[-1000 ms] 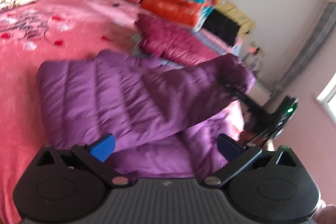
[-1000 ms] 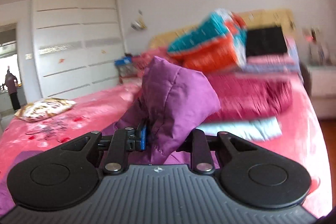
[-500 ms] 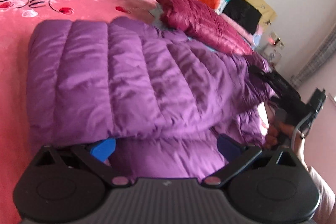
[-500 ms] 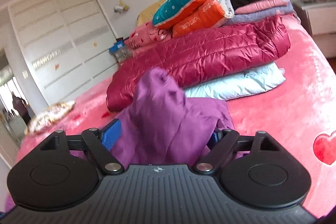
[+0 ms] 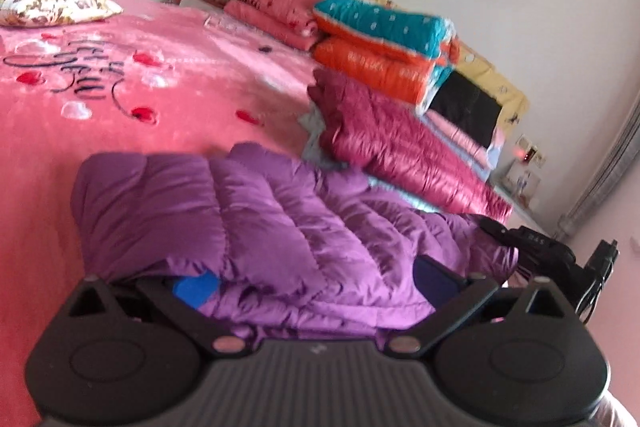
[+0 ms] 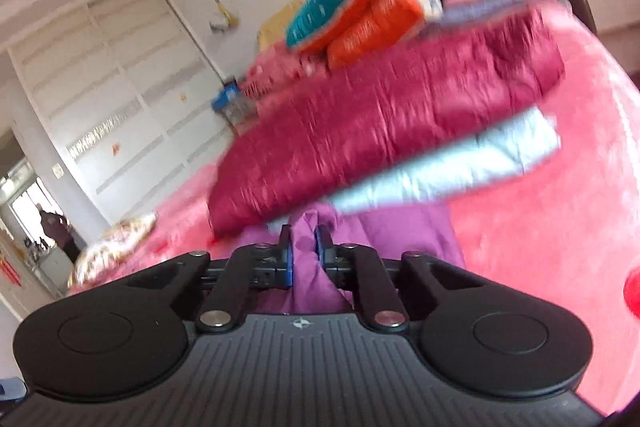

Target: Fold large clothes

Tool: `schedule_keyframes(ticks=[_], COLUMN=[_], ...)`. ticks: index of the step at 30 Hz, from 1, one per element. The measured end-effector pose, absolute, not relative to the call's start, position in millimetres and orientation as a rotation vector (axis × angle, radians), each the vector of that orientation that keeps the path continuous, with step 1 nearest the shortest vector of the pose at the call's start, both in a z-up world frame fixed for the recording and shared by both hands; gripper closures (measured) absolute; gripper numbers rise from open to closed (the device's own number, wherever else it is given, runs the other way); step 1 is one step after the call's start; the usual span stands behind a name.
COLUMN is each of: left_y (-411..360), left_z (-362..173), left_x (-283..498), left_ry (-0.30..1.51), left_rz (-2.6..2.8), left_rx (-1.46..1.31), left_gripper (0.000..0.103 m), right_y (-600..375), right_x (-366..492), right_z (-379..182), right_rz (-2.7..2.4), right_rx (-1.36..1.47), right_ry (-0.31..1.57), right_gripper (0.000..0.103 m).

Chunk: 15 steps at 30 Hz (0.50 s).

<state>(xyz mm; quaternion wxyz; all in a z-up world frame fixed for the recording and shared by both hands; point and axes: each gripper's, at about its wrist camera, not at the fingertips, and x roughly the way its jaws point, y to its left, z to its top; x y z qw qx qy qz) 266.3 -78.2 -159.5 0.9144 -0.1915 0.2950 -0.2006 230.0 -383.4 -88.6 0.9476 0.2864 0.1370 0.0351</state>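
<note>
- From the left wrist view we see open pink plush bed cover (image 5: 132,131) stretching toward ten o'clock of the purple quilted puffer jacket (image 5: 256,219), up to a patterned cushion (image 5: 48,3) at the far edge.
- Toward one o'clock the room closes: a folded maroon puffer coat (image 5: 400,143) lies just beside the jacket, on a pale blue garment (image 6: 452,167), with a teal and orange folded quilt (image 5: 384,43) stacked behind.
- In the right wrist view bare pink cover lies toward three o'clock.
- The purple jacket lies on the bed, glossy, its padded channels running across, one layer lapped over another.
- Our left gripper (image 5: 316,287) has its fingers spread wide, jacket fabric bulging between them, pads not pressing.
- Our right gripper (image 6: 304,255) has its fingers nearly together, pinching a ridge of the purple jacket.
- The jacket's near edge is hidden behind both gripper bodies; the right view is blurred.
</note>
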Motion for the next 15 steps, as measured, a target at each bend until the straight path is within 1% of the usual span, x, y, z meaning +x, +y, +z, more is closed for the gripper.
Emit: schedule_keyframes(ticks=[3,6,8,10,12,15], left_y=[-85,-94,-98,-102,-105,-107], left_z=[-163,-182,-195,-205,-209,-209], left_x=[268,281,287,291,291,287], left_ry=[0.572,0.646,0.683,0.729,0.756,0.799], left_rz=[-0.412,-0.395,-0.382,-0.372,-0.370,-0.373], left_rx=[-0.353,-0.310,-0.311,-0.306,-0.297,-0.280], left_gripper=[0.001,0.001,0.001,0.001,0.001,0.001], right_y=[-386,-383,-382,-385,-387,-383], right_x=[229,230,235,245,249,246], right_z=[-71,-66,-76,-94,-104,-103], right_rz=[0.035,-0.033,-0.081,-0.089,-0.106,-0.107], right_rx=[0.534,0.437,0.376,0.387,0.425,0.412], right_ry=[0.179,0.143,0.167,0.246,0.302,0.298], right_gripper=[0.093,0.093,0.093,0.092,0.089,0.081])
